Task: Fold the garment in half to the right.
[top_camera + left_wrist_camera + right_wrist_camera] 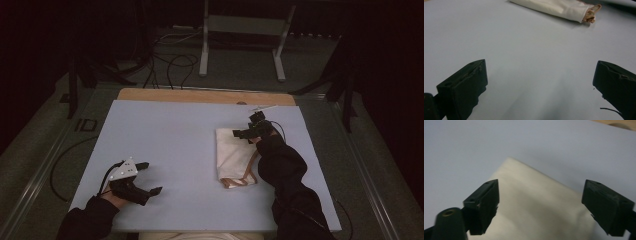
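Nearest in the high view: left hand-held gripper (pixel 152 177) low on the counter (pixel 165 130), jaws wide, holding nothing. Farther right, folded cloth (pixel 235 155) flat on the counter; right hand-held gripper (pixel 244 134) over its far edge, jaws spread.

Left gripper view: jaws wide over bare counter (pixel 529 55), cloth (pixel 556 8) well apart.

Right gripper view: jaws wide above the cloth (pixel 534 212), not pinching it.

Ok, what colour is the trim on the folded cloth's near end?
Tan-brown trim on a cream folded cloth; it shows best in the left gripper view.
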Demonstrator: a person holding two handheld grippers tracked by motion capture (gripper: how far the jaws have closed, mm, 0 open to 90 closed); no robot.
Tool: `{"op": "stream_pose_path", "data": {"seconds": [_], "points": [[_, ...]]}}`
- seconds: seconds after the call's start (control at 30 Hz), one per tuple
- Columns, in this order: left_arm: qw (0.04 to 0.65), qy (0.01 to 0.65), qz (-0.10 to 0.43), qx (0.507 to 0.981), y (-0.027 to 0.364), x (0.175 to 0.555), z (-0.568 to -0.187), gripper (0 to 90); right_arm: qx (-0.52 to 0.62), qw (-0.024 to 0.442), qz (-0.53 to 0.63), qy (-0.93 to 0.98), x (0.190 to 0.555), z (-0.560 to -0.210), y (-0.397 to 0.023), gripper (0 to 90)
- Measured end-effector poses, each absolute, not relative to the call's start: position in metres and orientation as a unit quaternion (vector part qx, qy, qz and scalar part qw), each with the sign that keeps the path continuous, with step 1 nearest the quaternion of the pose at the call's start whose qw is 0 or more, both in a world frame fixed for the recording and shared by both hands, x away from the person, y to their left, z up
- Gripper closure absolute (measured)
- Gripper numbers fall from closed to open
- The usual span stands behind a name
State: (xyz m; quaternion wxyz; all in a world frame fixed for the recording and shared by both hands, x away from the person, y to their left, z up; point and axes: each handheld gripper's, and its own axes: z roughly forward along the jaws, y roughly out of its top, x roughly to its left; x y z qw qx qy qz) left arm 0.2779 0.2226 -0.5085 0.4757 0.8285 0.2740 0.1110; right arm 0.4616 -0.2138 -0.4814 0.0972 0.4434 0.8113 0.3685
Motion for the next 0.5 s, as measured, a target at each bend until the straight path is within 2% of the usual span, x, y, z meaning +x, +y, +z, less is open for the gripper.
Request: {"op": "stream_pose_path", "data": {"seconds": [0.2, 0.5], "points": [[0.477, 0.273, 0.111, 0.828, 0.222, 0.277, -0.508, 0.5, 0.416, 0.081, 0.374, 0.825, 0.458, -0.480, -0.199, 12.9], [0.476, 0.270, 0.110, 0.829, 0.223, 0.277, -0.506, 0.5, 0.387, 0.083, 0.393, 0.830, 0.454, -0.467, -0.188, 11.8]]}}
